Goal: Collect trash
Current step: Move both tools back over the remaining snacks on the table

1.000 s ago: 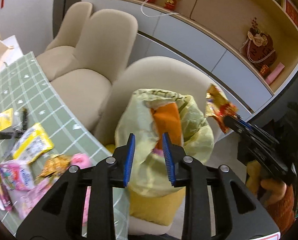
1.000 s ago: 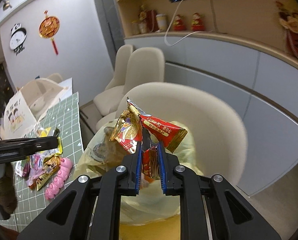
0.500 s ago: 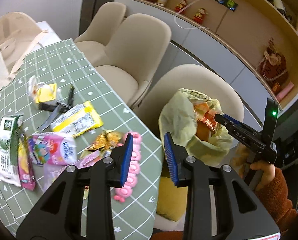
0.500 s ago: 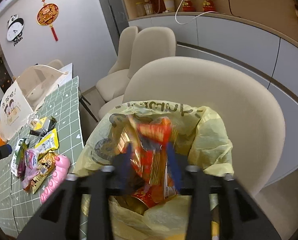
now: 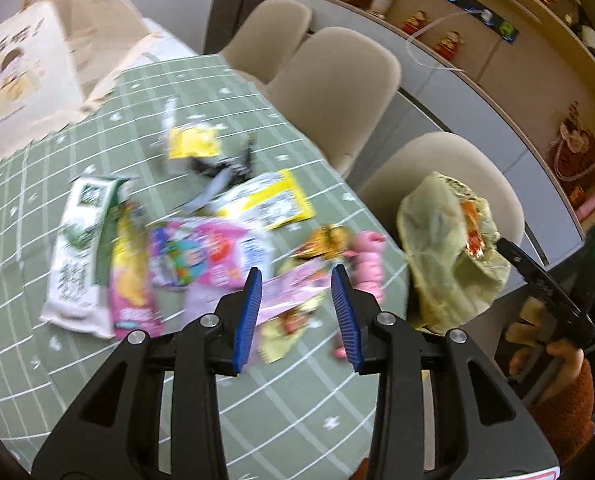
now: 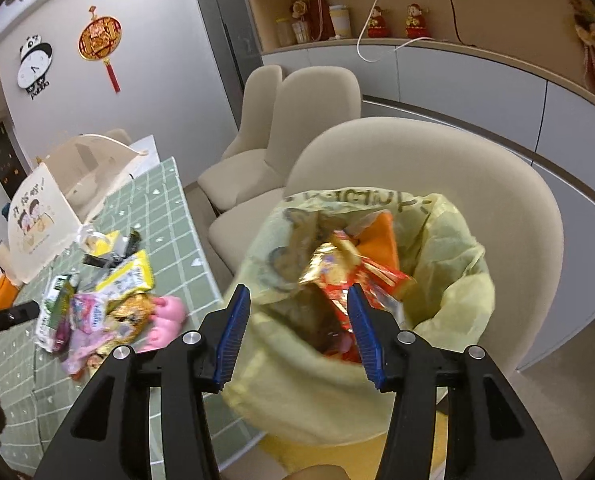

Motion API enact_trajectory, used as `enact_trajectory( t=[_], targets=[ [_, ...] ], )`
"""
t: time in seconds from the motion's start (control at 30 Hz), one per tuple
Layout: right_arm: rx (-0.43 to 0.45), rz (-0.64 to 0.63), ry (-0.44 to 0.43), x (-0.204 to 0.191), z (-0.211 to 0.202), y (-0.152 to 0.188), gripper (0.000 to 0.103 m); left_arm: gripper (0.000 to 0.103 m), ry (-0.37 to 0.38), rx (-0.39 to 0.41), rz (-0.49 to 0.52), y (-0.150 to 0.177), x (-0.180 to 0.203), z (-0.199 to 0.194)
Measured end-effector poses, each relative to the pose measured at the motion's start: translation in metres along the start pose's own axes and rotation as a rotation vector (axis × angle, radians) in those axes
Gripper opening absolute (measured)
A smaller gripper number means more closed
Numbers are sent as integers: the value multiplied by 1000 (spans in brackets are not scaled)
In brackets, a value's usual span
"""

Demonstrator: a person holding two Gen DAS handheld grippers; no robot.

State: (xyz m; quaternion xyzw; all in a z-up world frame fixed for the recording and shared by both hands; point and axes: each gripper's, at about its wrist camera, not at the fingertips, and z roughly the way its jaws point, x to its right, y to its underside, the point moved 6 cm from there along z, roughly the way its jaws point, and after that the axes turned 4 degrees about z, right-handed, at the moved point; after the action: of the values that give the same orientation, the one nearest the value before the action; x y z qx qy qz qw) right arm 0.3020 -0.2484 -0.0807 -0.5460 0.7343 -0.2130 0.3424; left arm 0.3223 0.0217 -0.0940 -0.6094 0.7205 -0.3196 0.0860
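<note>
bench (image 5: 265, 392): green, wrappers piled near its edge | yellow bag (image 6: 449, 264): on the chair, red wrapper (image 6: 337, 276) inside | right tongs (image 6: 299, 332): wide open, empty, above bag | left tongs (image 5: 297, 304): open, empty, over pink wrapper (image 5: 293, 292) | step: get more trash | next: probably lower left tongs, pinch it

Beige chairs (image 6: 317, 120) lined the green grid-cloth table (image 6: 169, 208); panda clock (image 6: 34, 63) hung on the wall beyond it.

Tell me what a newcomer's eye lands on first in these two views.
First, the yellow trash bag propped on a beige chair, its mouth stuffed with red and gold wrappers, right under the open right gripper. Next, the bright litter of snack packets on the green checked tablecloth, ahead of the open left gripper.
</note>
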Motion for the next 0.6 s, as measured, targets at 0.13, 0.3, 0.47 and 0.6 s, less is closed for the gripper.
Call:
enact_trajectory(
  t=[0.13, 0.3, 0.47, 0.6],
  targets=[
    [8, 6, -10, -25, -15, 10, 54, 35, -25, 14, -32, 12, -45, -14],
    [-2, -32, 17, -70, -29, 27, 54, 35, -41, 28, -66, 24, -99, -28],
    [-17, -51, -6, -106, -35, 44, 54, 35, -105, 46, -93, 28, -151, -39],
    [-26, -92, -39, -119, -39, 49, 54, 35, -153, 89, -144, 23, -174, -51]
  ],
)
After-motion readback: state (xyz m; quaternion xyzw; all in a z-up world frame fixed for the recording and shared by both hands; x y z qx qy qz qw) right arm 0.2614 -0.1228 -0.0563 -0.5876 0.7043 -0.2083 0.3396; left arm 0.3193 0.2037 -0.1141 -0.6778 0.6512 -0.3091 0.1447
